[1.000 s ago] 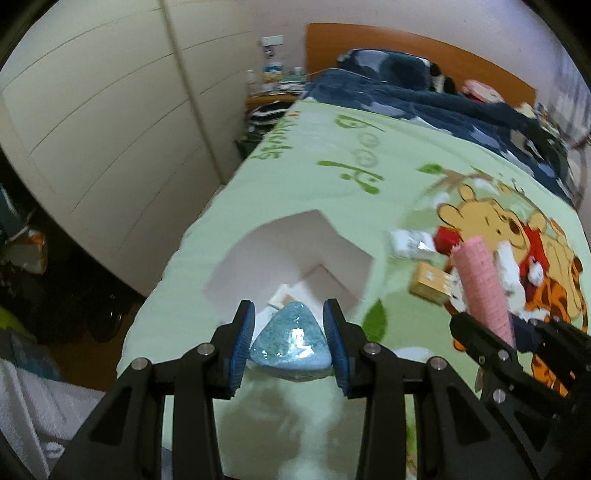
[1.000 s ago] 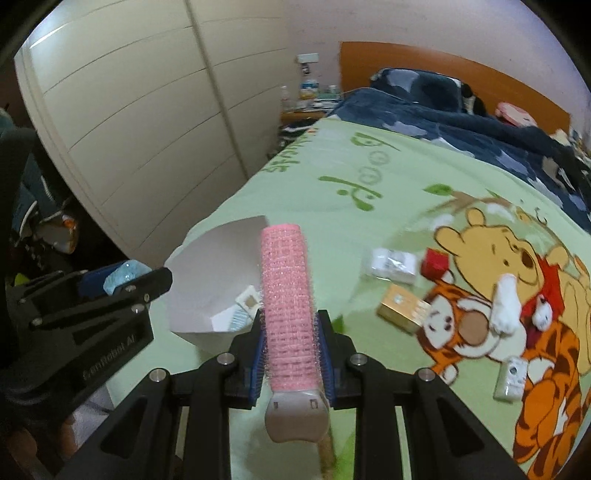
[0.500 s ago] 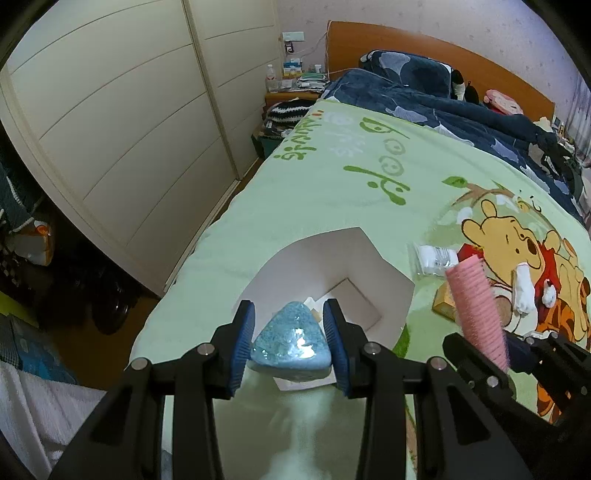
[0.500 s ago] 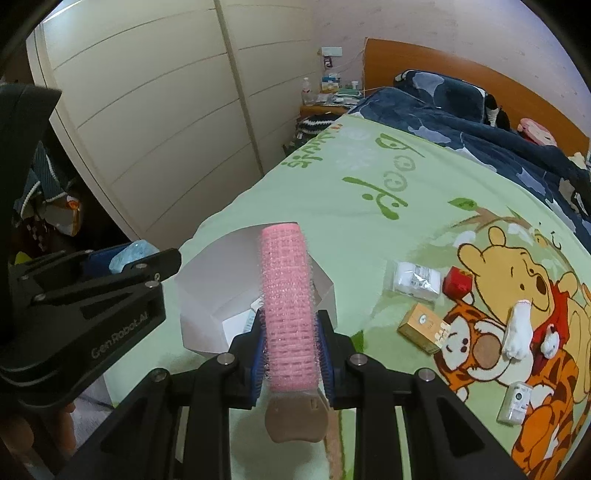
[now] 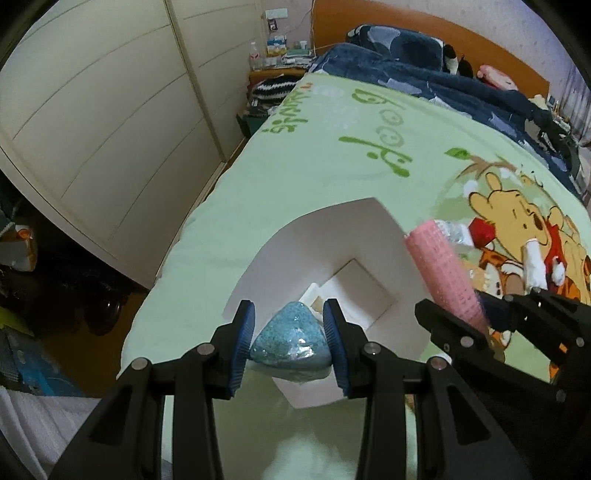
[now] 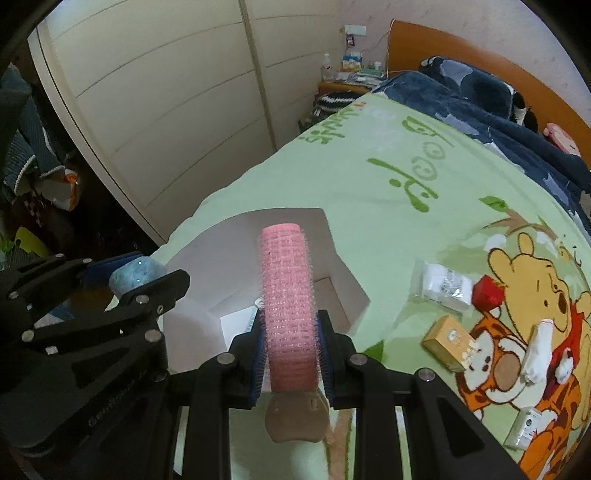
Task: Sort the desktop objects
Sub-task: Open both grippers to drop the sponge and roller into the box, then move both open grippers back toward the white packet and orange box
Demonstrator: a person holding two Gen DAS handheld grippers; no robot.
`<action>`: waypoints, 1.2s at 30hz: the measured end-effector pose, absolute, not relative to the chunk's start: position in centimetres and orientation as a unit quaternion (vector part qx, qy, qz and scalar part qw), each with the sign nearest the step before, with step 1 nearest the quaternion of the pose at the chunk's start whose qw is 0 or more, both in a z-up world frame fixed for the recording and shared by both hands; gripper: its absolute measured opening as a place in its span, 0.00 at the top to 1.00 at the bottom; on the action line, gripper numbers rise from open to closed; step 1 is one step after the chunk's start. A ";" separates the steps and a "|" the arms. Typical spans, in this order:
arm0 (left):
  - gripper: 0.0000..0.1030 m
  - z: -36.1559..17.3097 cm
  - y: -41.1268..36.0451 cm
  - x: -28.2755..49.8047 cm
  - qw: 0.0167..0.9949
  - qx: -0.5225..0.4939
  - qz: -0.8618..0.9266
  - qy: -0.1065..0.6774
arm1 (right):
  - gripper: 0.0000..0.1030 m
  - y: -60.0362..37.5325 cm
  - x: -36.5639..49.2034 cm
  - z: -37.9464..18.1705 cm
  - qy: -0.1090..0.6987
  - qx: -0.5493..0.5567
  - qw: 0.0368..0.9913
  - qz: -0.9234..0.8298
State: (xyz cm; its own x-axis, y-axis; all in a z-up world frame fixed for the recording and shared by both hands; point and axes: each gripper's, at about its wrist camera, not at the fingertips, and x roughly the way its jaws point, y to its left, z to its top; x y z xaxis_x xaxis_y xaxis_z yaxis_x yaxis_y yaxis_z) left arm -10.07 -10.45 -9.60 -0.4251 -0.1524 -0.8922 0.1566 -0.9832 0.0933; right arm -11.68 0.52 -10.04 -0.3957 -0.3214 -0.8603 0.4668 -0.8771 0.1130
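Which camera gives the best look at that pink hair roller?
The right wrist view: the pink hair roller stands centred, full length, clamped in the right gripper. The left wrist view shows it only sidelong at the edge.

A bed under a pale green cartoon-print blanket [image 6: 424,206] fills the room; a rumpled dark blue quilt [image 6: 491,122] lies against its orange wooden headboard [image 5: 424,27]; cream panelled wardrobe doors [image 6: 155,88] line the left wall; a cluttered wooden bedside table [image 6: 343,86] stands in the far corner.
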 end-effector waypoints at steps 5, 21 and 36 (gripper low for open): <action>0.62 -10.6 -11.0 -10.9 0.093 0.535 -0.840 -0.004 | 0.76 -0.5 -12.7 -11.0 0.087 0.504 0.239 -0.825; 0.47 -12.1 -12.1 -12.5 0.091 0.552 -0.829 -0.013 | 0.72 -1.2 -14.5 -12.8 0.089 0.537 0.243 -0.803; 0.31 -9.3 -13.3 -11.1 0.105 0.536 -0.837 0.025 | 0.62 0.2 -13.9 -9.3 0.069 0.508 0.236 -0.826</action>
